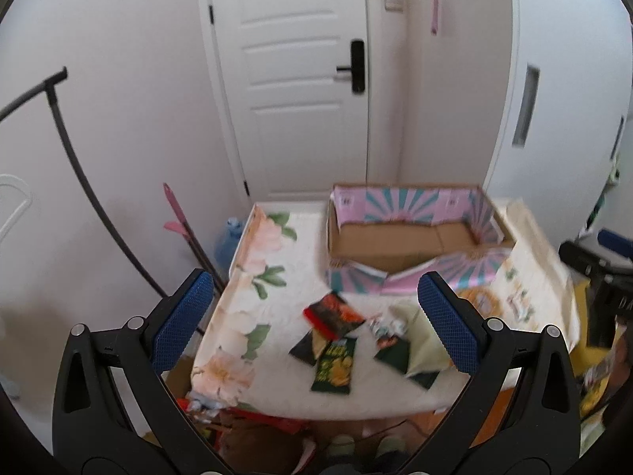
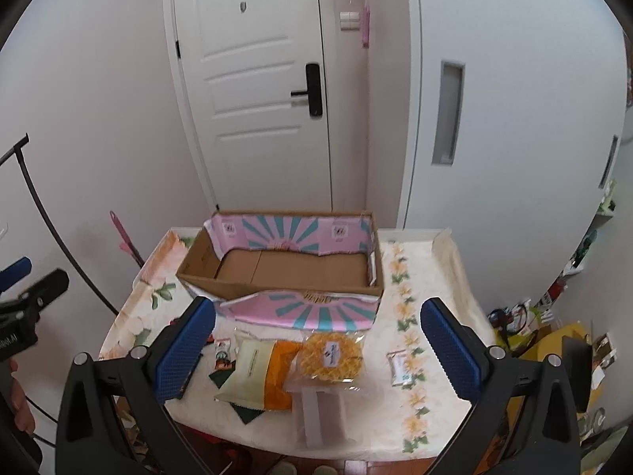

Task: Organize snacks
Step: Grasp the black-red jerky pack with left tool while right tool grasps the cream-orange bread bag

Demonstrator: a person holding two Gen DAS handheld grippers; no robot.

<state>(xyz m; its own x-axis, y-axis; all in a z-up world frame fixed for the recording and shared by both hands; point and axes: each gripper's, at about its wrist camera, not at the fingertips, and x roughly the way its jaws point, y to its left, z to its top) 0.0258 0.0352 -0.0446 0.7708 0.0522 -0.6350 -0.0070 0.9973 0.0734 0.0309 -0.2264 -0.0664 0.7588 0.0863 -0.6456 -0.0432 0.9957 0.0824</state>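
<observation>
On the floral-clothed surface (image 2: 431, 277), the cardboard box (image 2: 285, 273) sits at the far side, open-topped with nothing inside, its pink-and-teal flaps folded down. Just in front of the box, the snacks lie scattered: a pale green packet (image 2: 249, 372) overlapping an orange one (image 2: 279, 376), a round yellow snack in clear wrap (image 2: 332, 356) touching them on the right, and a small white packet (image 2: 401, 366) further right of the box's front corner. Left of those, a red-and-black packet (image 1: 334, 314) and a dark green chip packet (image 1: 334, 366) rest near the box front. Left gripper (image 1: 312, 318) hangs above the snacks, spread wide, grasping nothing. Right gripper (image 2: 316, 346) likewise, released and empty.
</observation>
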